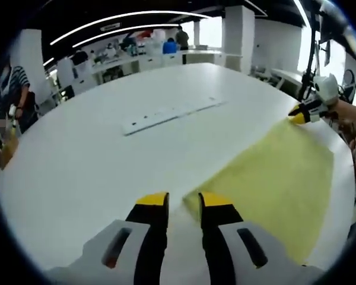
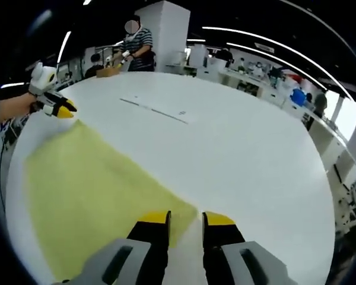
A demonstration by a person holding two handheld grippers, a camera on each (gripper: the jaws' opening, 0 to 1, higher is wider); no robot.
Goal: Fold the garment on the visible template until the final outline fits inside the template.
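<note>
Yellow garment [image 1: 273, 178] lies flat on the white table [image 1: 95, 160], one corner at each gripper. Left gripper [image 1: 184, 202]: jaws narrowly apart, a corner just at the right tip; whether pinched, can't tell. Right gripper [image 2: 185, 218]: jaws apart, the other corner by its left jaw, probably not clamped. Cloth looks thin, soft, light; will drape and slide easily. Best hold: corners or edge. No containers. No template outline discernible.

In my left gripper view the yellow garment [image 1: 273, 184] is cut off at the table's [image 1: 107, 160] near edge. The white strip [image 1: 169, 114] near the table's middle carries marks too small for me to read. Far desks are blurred.
</note>
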